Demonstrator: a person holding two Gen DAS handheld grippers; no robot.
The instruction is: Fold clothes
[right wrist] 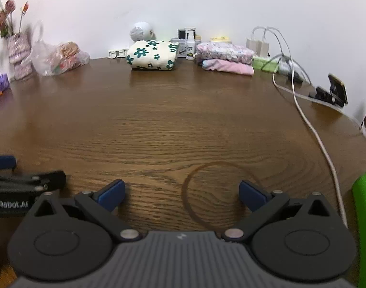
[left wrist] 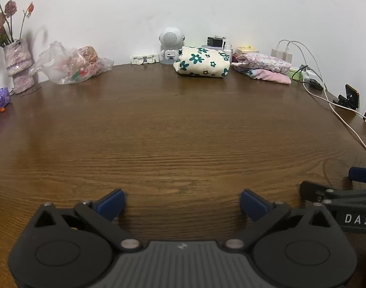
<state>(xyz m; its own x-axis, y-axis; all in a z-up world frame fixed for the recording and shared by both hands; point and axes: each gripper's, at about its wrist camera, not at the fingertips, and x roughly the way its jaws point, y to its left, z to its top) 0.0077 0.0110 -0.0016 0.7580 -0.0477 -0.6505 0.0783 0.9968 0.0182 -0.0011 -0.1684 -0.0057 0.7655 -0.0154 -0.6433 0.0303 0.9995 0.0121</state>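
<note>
Left wrist view: the left gripper [left wrist: 183, 202] is hanging wide open and empty over the bare table [left wrist: 171, 132], folded clothes [left wrist: 203, 62] lying stacked at the far edge.

Right wrist view: the right gripper [right wrist: 181, 195] is likewise gaping, holding nothing; judging by this, fetching another garment is coming next.

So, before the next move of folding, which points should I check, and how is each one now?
1. Left claw open, nothing between its fingers: ok.
2. Right claw open and empty: ok.
3. Flowered folded cloth lies neatly at the back of the table: ok.
4. Pink folded pile beside it, stacked: ok.
5. White cable trails along the right side, near the right claw: not ok.
6. Unfolded garment ready to take: cannot tell, none in view.
</note>
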